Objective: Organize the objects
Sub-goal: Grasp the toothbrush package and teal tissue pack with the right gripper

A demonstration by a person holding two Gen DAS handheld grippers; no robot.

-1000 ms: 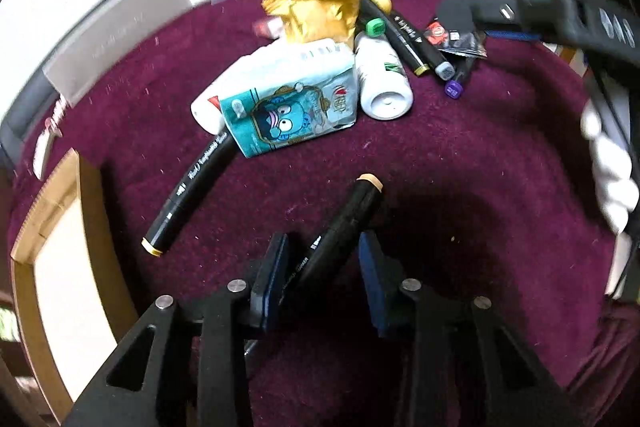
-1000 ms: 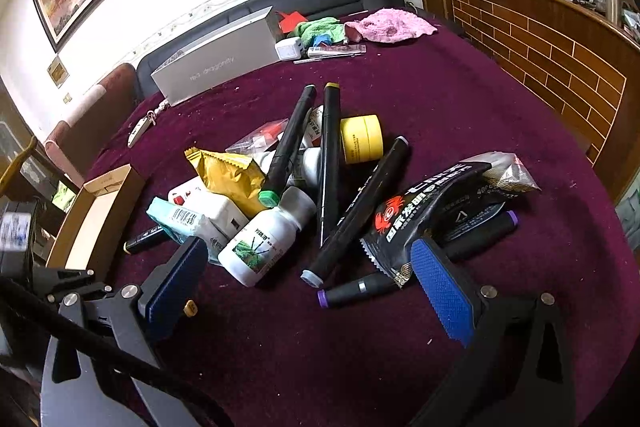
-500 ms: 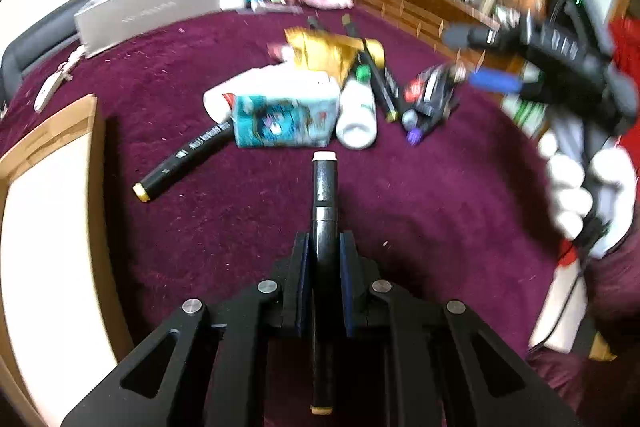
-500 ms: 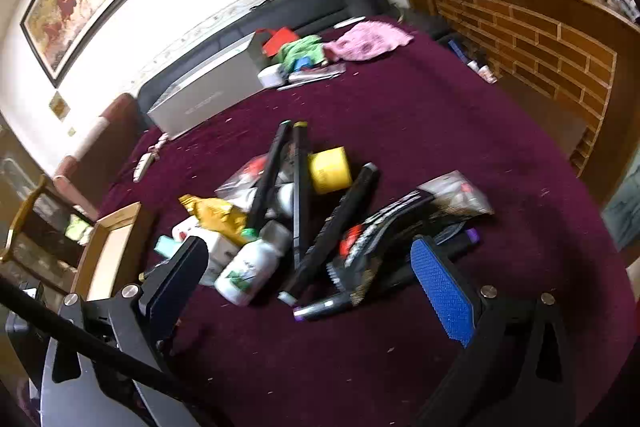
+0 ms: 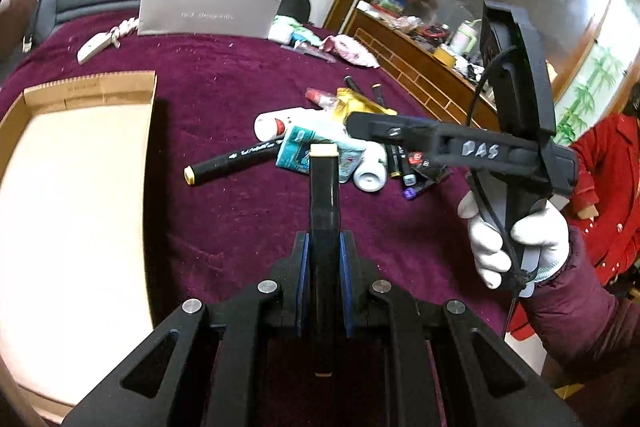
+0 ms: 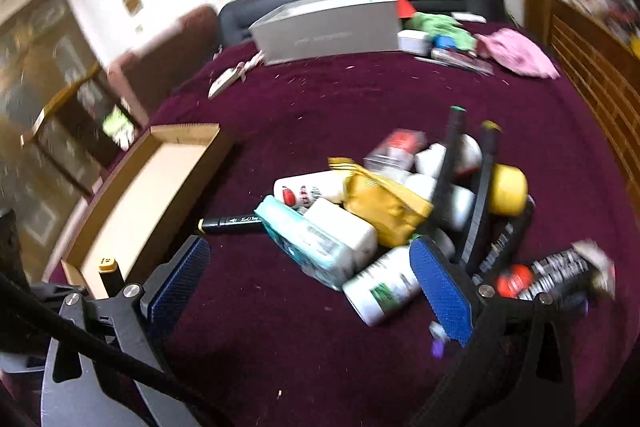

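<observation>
My left gripper [image 5: 324,255] is shut on a black marker [image 5: 323,195] with a cream cap, held above the maroon cloth and pointing toward the pile. The same marker's capped end [image 6: 107,264] shows low left in the right wrist view. An open cardboard box [image 5: 90,89] [image 6: 186,131] lies to the left. The pile holds a teal packet [image 6: 304,235], a gold packet [image 6: 380,199], a white bottle [image 6: 384,291], a yellow tape roll [image 6: 507,189] and several black markers. My right gripper [image 6: 312,285] hangs open over the pile's near side, nothing between its blue pads [image 6: 444,291]; a white-gloved hand [image 5: 516,243] holds it.
A long grey carton [image 6: 332,27] [image 5: 208,11] stands at the back edge, with a pink cloth [image 6: 516,51] and small items beside it. One black marker [image 5: 236,163] lies apart between pile and box. A wooden brick-patterned counter [image 5: 420,75] runs along the right.
My left gripper closed on the marker, lifted it off the cloth and rolled level, swinging toward the box. My right gripper swung left over the pile, still open.
</observation>
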